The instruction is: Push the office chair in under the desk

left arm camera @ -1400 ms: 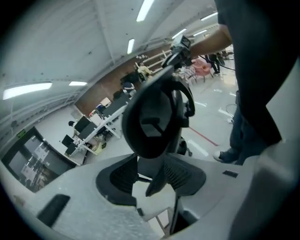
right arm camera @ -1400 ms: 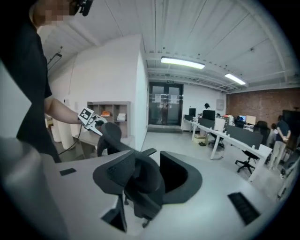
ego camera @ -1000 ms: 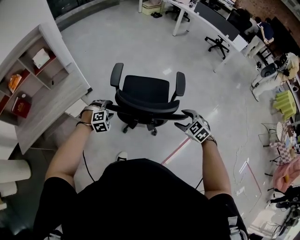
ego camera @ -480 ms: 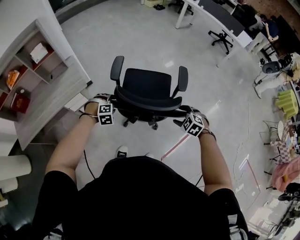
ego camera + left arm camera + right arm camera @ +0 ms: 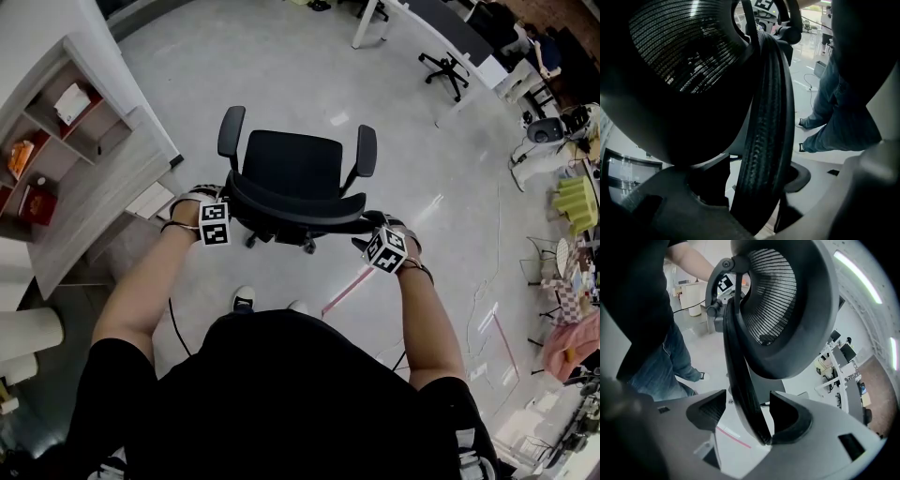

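Chair (image 5: 291,178) on open floor, well apart from table (image 5: 448,26); person stands behind it. L tongs (image 5: 221,214) have just been opening wider, R tongs (image 5: 375,242) also wide. Back rim (image 5: 765,122) sits loose between each pair, nothing clamped.
Risk: on push, rim could slip out of open tongs. Uneven shove could make chair swivel or veer twd shelf (image 5: 94,187).
Vs 1 s ago: both tongs lower, tucked onto rim; chair further up view.

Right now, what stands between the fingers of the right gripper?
The office chair's backrest rim stands between the right gripper's fingers, without being clamped; the right gripper view shows it.
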Demonstrator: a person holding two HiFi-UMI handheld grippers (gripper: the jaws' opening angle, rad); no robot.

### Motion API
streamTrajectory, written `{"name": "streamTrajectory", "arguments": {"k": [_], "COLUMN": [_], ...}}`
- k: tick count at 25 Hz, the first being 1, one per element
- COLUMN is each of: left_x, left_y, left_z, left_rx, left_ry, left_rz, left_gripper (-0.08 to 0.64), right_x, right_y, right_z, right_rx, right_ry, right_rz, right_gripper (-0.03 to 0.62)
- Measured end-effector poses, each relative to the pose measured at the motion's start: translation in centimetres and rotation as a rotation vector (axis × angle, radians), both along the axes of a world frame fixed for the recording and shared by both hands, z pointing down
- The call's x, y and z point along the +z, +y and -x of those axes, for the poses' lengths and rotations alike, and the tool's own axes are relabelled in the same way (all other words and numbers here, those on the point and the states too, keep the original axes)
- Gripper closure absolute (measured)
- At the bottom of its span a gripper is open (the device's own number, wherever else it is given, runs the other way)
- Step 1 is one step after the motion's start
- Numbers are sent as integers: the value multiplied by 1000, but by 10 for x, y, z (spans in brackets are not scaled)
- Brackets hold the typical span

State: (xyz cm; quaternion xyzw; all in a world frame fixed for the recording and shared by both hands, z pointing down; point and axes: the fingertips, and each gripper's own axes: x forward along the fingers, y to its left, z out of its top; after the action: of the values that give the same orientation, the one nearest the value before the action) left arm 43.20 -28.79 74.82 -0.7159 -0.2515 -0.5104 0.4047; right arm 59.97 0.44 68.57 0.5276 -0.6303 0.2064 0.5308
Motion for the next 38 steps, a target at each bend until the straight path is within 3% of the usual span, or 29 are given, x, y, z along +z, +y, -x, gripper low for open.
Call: {"name": "streamTrajectory", "arguments": {"k": [13, 17, 38], "left_x": [0, 0, 3], "left_y": [0, 2, 9], "left_z": [-3, -4, -3], "left_rx": [-8, -15, -40], "left_ry": [-4, 17, 6], "left_rz": [-19, -21, -12], "left_gripper": [282, 282, 311], "right_x": [35, 37, 38], "right_y": [-14, -13, -7], "right_z": [-5, -7, -11], "right_rx": [-120, -132, -159], "right_ry": [38, 45, 0], "right_rz": [149, 145, 157], "right_gripper": [299, 329, 348]}}
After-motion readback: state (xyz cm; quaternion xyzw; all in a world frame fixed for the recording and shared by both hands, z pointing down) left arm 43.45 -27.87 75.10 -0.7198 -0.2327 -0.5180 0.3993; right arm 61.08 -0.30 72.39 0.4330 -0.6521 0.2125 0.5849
